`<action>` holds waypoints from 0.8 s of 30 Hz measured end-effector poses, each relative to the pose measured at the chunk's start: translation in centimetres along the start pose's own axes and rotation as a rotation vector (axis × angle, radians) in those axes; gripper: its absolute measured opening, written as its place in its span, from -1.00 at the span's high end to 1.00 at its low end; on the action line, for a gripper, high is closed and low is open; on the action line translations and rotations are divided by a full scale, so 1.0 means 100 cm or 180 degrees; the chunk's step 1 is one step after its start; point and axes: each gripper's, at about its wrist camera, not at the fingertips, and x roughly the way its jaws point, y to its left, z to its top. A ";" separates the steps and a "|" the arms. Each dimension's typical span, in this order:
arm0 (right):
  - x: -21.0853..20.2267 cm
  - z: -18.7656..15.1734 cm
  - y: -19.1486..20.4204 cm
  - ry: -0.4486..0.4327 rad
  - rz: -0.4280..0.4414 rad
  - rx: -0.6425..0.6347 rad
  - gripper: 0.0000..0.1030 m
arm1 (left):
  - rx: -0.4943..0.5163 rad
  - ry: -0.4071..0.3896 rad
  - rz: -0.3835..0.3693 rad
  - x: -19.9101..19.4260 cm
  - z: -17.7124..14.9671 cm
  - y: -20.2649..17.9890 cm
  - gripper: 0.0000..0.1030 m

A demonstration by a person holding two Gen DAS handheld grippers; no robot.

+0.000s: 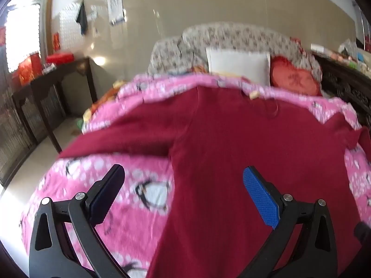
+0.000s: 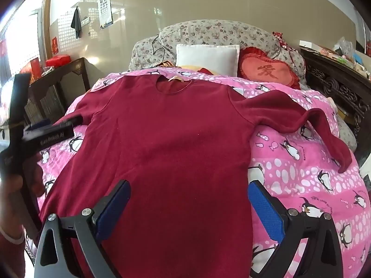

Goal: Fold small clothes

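Observation:
A dark red long-sleeved shirt (image 2: 171,143) lies spread flat, neck away from me, on a pink penguin-print quilt (image 2: 301,176). Its right sleeve (image 2: 308,120) bends down toward the quilt's right edge. My right gripper (image 2: 187,190) is open and empty, hovering over the shirt's lower body. My left gripper (image 1: 183,173) is open and empty above the shirt's left side (image 1: 231,150), near the left sleeve (image 1: 120,134). The left gripper also shows at the left edge of the right wrist view (image 2: 44,129), beside the left sleeve cuff.
A white pillow (image 2: 207,58), a red heart cushion (image 2: 269,71) and a flowered duvet (image 2: 208,32) lie at the bed's head. A dark wooden side table (image 2: 65,78) stands left; a carved dark headboard or cabinet (image 2: 336,85) runs along the right.

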 end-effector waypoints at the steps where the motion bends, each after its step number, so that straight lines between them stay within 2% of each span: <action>1: 0.001 0.000 0.000 0.0005 0.0007 0.0001 -0.97 | -0.0011 -0.0113 0.0011 -0.003 0.001 0.000 -0.99; 4: 0.004 0.001 0.002 0.0004 0.0025 0.0005 -0.97 | 0.0013 -0.0459 0.0113 -0.009 -0.003 -0.002 -0.99; 6: 0.005 0.002 0.004 0.0004 0.0045 0.0000 -0.97 | 0.0127 -0.0727 0.0179 -0.017 -0.010 -0.017 -0.99; 7: 0.005 0.002 0.005 0.0004 0.0049 -0.0009 -0.97 | 0.0182 -0.0788 0.0173 -0.019 -0.015 -0.009 -0.99; 10: 0.006 0.003 0.008 0.0007 0.0048 -0.0038 -0.97 | 0.0325 -0.0790 0.0204 -0.017 -0.023 -0.017 -0.99; 13: 0.007 0.003 0.010 0.0006 0.0055 -0.0050 -0.97 | 0.0279 -0.0608 0.0203 -0.006 -0.028 -0.027 -0.99; 18: 0.011 0.002 0.011 0.0039 0.0080 -0.0033 -0.97 | 0.0103 -0.0577 0.0181 -0.008 -0.036 -0.021 -0.99; 24: 0.013 0.001 0.016 0.0061 0.0100 -0.0065 -0.97 | 0.0146 -0.0478 0.0103 -0.009 -0.042 -0.016 -0.99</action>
